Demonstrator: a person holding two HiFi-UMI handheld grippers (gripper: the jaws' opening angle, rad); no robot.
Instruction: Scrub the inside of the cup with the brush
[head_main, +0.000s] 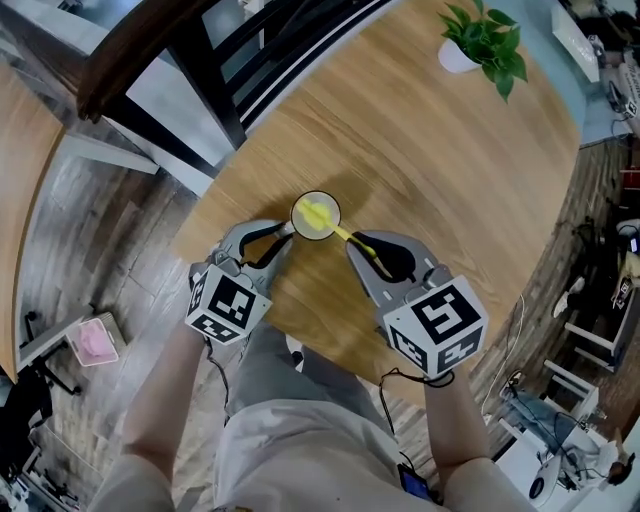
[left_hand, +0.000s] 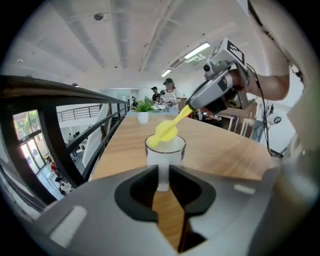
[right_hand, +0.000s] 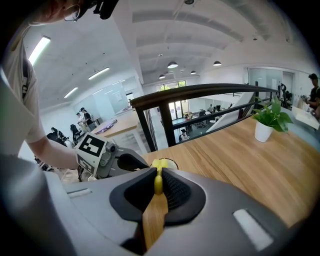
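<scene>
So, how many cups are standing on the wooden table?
1. The cup stands near the table's near edge, the yellow brush head at its mouth. More could be outside the pictures.

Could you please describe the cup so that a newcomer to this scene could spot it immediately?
On the round wooden table, look at the near edge, opposite the potted plant. Between the left tool and right tool is the clear cup, the only see-through thing there, with a yellow brush at its mouth.
</scene>
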